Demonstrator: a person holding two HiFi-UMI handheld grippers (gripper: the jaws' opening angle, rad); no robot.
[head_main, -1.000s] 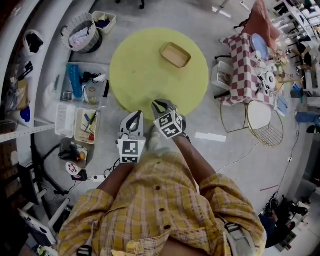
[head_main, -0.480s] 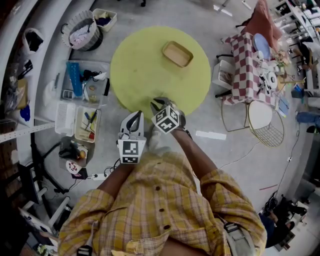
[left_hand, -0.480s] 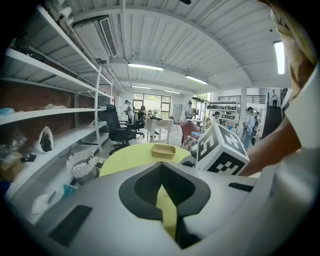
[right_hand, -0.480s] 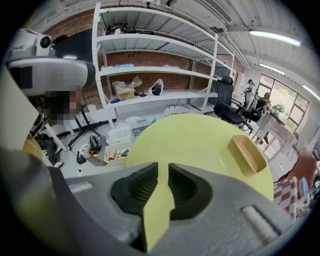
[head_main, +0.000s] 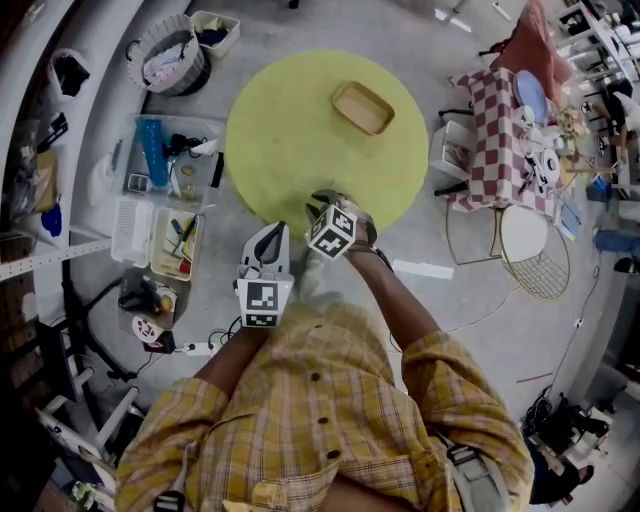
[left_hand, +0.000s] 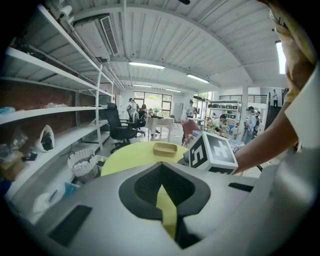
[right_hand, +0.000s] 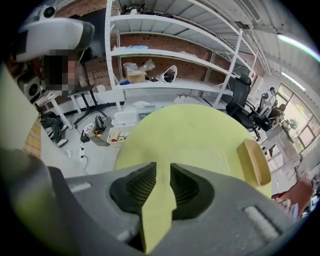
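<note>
- The tray (head_main: 363, 107) sits on the far right part of the round yellow-green table (head_main: 290, 140), alone there and well apart from both claws. Nothing shows inside it.
- Handling, as a judgement: it is tan, shallow and rectangular with a raised rim and rounded corners, and it looks stiff and light. Whether it is wood or plastic cannot be told. The upright rim wall is the natural hold, best pinched at the middle of one side so that the tray hangs level. The walls look smooth, so a shallow pinch may slip.
- The left claw (left_hand: 161, 169) has its tips together, and only a thin sliver of table colour shows lower down between the pads. It holds nothing and hangs short of the table's near edge.
- The right claw (right_hand: 163, 170) has a narrow slot between its jaws, with only the table top showing through it. It also holds nothing. It is just over the near edge and is the closer of the two to the tray.
- Writing: no brand, label or lettering can be read on the tray or table. The cubes on both claws carry only black-and-white square markers.
- Surroundings: a basket (head_main: 165, 62) of cloth stands on the floor to the left. Clear bins (head_main: 160, 165) of small tools lie beside the table. A checked cloth (head_main: 487, 125) with dishes on it is off to the right.
</note>
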